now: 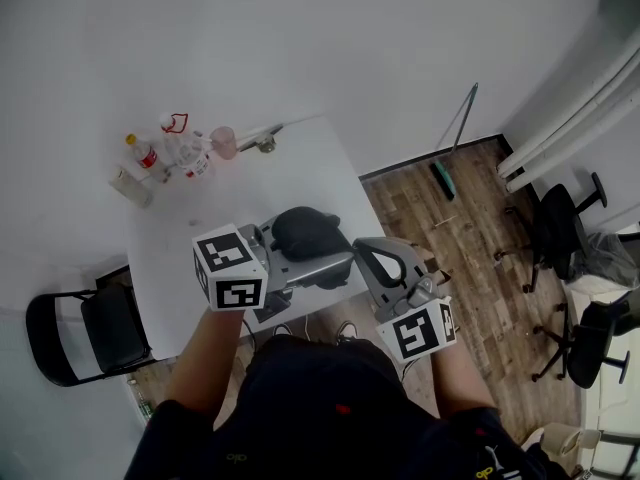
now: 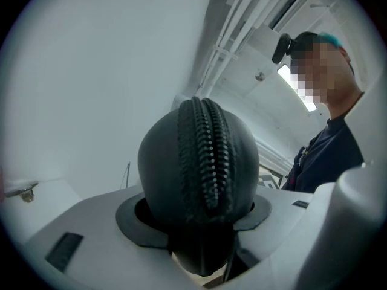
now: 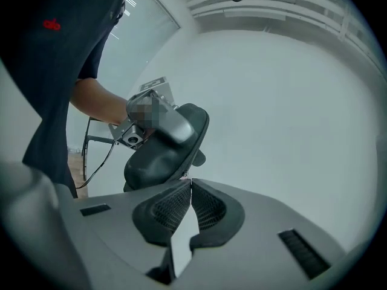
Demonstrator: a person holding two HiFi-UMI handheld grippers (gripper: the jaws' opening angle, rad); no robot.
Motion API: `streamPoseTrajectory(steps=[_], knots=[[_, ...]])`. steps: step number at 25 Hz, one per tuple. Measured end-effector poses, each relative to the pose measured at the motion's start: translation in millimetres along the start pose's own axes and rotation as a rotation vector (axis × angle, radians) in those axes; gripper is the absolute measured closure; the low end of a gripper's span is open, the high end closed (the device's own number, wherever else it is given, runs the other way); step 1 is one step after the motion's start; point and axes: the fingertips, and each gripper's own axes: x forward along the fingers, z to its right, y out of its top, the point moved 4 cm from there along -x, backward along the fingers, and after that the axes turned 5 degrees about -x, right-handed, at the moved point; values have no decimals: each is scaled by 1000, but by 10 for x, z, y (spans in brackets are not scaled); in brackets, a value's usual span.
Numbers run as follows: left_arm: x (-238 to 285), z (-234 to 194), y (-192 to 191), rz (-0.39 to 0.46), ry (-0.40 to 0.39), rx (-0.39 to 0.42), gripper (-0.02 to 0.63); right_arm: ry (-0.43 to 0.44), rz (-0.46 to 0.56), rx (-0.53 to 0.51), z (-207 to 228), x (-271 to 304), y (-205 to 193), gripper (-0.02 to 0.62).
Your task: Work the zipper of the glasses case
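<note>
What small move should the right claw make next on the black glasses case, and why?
Probably draw the right claw slowly along the seam of the black oval zippered glasses case. Its tips are shut right at the case's edge, the left claw clamps the case, and the zipper looks closed.

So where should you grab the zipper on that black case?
Probably the small zipper pull at the glasses case's free edge, coming from the right. The left gripper clamps the body, so that edge faces the right gripper.
</note>
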Motion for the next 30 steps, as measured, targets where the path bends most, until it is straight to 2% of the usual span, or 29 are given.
streamPoseTrajectory(steps=[7, 14, 19, 24, 27, 30], knots=[[53, 31, -147, -89, -9, 27, 347, 14, 4, -43, 29, -6, 60, 575], [166, 29, -600, -354, 34, 154, 347, 17, 7, -103, 49, -18, 141, 574], [191, -27, -800, -429, 45, 153, 347, 26, -12, -164, 21, 7, 147, 574], [186, -120, -991, -528, 87, 200, 345, 48, -46, -234, -68, 39, 112, 571], [202, -158, -1060, -552, 101, 224, 345, 67, -57, -243, -100, 44, 76, 569], [202, -130, -1021, -508, 79, 271, 345, 92, -26, -142, -72, 12, 70, 566]])
